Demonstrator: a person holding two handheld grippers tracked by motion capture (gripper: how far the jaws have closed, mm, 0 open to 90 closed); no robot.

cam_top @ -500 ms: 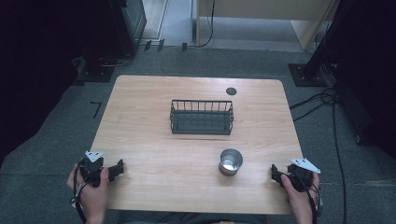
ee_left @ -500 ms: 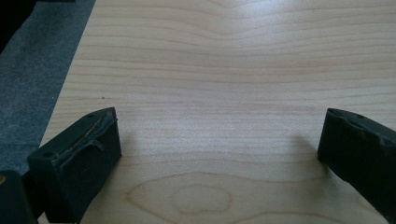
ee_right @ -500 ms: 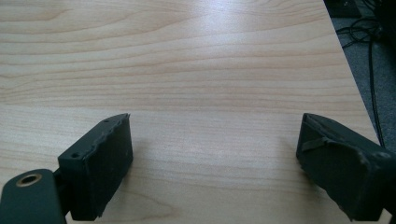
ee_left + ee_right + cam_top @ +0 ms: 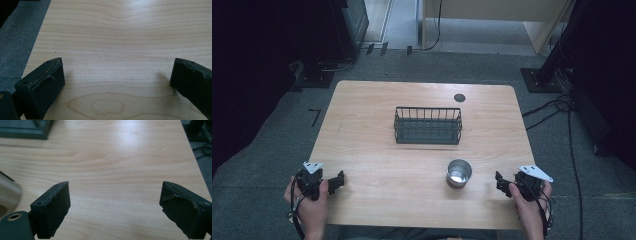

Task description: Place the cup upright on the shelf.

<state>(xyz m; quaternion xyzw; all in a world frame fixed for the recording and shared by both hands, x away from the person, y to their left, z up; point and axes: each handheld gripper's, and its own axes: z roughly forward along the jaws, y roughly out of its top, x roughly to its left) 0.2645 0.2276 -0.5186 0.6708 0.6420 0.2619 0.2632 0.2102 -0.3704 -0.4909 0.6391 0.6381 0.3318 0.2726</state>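
Note:
A steel cup (image 4: 459,173) stands upright on the wooden table (image 4: 372,150), toward the front right. Behind it, at mid-table, sits a black wire basket (image 4: 428,136) with nothing in it. My left gripper (image 4: 339,180) rests low at the front left corner, held in a hand, jaws open over bare wood (image 4: 117,67). My right gripper (image 4: 499,181) sits at the front right, just right of the cup and apart from it. Its jaws are open with nothing between them (image 4: 115,188). The cup's side (image 4: 7,192) and the basket's corner (image 4: 25,130) show in the right gripper view.
A small black disc (image 4: 459,97) is set in the tabletop at the far edge. Grey carpet surrounds the table, with cables (image 4: 557,107) on the floor at the right and dark equipment stands (image 4: 327,70) at the back left.

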